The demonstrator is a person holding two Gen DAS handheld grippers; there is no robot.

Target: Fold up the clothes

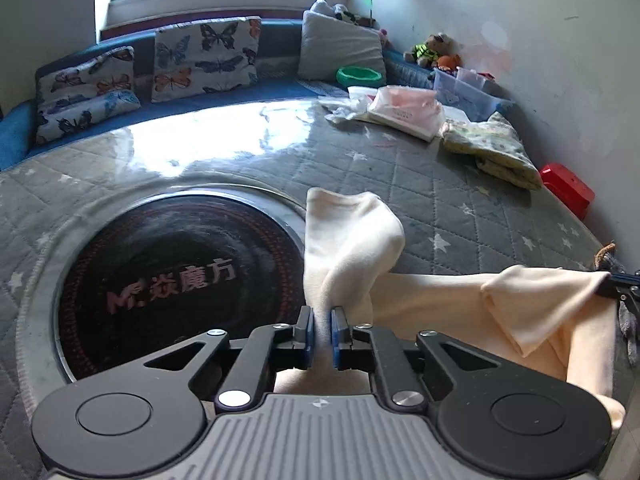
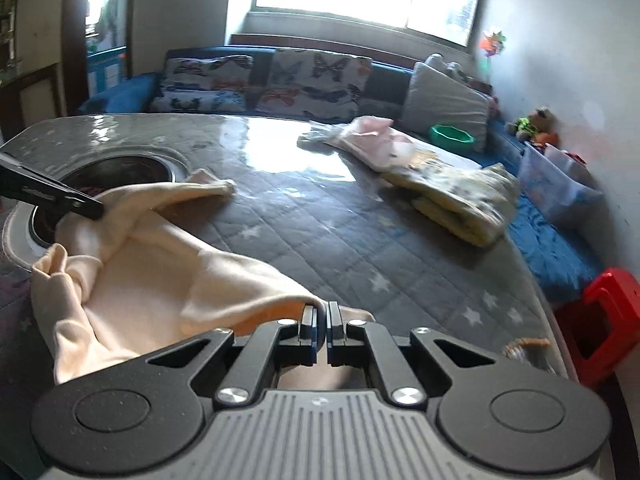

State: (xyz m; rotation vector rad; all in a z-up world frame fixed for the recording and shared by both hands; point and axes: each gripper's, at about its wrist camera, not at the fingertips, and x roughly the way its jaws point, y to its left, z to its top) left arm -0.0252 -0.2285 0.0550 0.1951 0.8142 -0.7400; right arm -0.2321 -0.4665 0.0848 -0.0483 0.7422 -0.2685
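Cream knit garment (image 2: 140, 280) being held off the grey star-quilted table cover (image 1: 420, 196), stretched between both grippers near the table's near edge. Left gripper (image 1: 321, 320) pinching a bunched fold of the cream fabric, blue-padded fingers (image 1: 307, 330) nearly closed with only cloth between them; a loose flap (image 1: 352, 232) standing up above the fingers. Right gripper (image 2: 323, 314) clamping another edge of the same garment, fingers all but touching, fabric trailing off to its left. Garment sagging beside the round black inset hotplate (image 1: 176, 280) with printed lettering. Folded yellow-green patterned cloth (image 2: 460, 200) and folded pink item (image 2: 372, 140) lying toward the far right edge of the table. Red stool (image 2: 608, 312) standing off the table's right edge; butterfly cushions (image 1: 204, 60) leaning on the blue bench beyond.
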